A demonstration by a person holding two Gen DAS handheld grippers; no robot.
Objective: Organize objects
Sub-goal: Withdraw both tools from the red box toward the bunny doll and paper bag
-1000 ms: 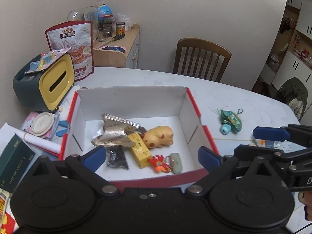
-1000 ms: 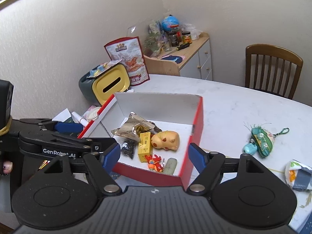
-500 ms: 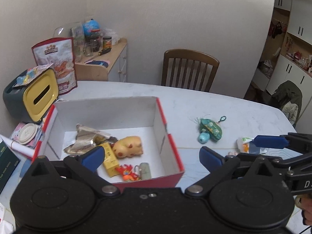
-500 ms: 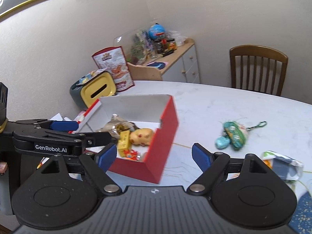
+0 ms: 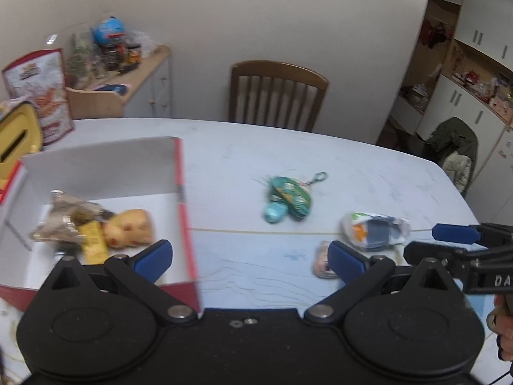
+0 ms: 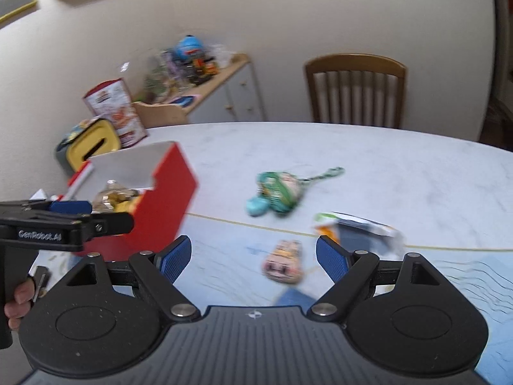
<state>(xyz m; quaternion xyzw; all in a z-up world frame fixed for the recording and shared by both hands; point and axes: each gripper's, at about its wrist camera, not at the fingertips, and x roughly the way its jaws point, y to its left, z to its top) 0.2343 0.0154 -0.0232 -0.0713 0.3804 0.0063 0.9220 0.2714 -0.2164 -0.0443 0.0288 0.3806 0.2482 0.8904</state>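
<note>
We're over the white table (image 5: 368,173) now, both tools tilted down at it. Our left gripper (image 5: 250,258) stands wide, nothing between its blue pads, one pad hanging over the near right corner of the red box (image 5: 187,224). That box sits toward the table's left edge and holds a crumpled foil wrapper (image 5: 64,215), a yellow block (image 5: 93,243) and a tan plush toy (image 5: 131,227), all bunched together. Our right gripper (image 6: 253,258) is spread wide too, empty, and framed between its pads lies a small pink packet (image 6: 282,261), flat on the table near our edge. Just beyond it, toward the right, a white-and-blue pouch (image 6: 359,227) lies crumpled. Farther in, mid-table, the green keychain toy (image 6: 275,192) rests on its side, well apart from the box. A wooden chair (image 6: 356,89) stands at the far edge.
</note>
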